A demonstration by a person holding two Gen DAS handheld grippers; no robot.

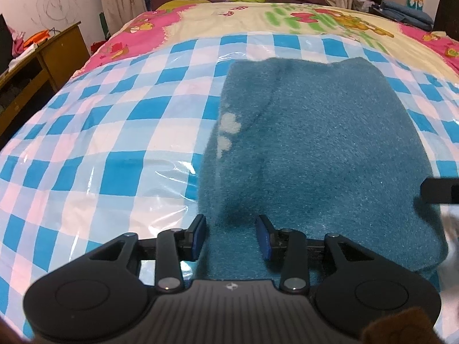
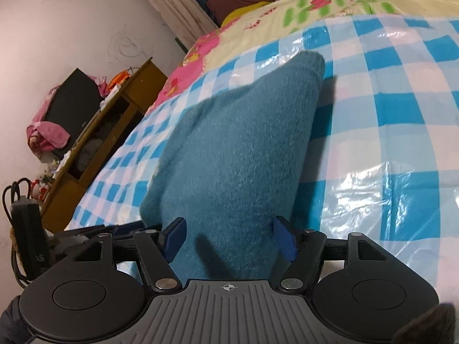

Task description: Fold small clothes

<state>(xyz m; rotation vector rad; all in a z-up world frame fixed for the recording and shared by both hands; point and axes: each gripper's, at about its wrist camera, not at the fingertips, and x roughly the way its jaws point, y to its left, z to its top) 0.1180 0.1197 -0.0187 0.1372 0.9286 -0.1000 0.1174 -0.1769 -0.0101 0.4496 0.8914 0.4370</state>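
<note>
We see the folded teal fleece garment (image 1: 321,143) lying on the blue-checked plastic sheet (image 1: 100,149), its long axis running away from us toward the pillows. Our left gripper (image 1: 231,236) and right gripper (image 2: 228,239) both stand with fingers apart over its near edge, pads not pressing.

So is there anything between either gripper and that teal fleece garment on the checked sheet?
Nothing visible. The teal garment lies directly between the open fingers of the left gripper and of the right gripper, on the checked sheet.
</note>
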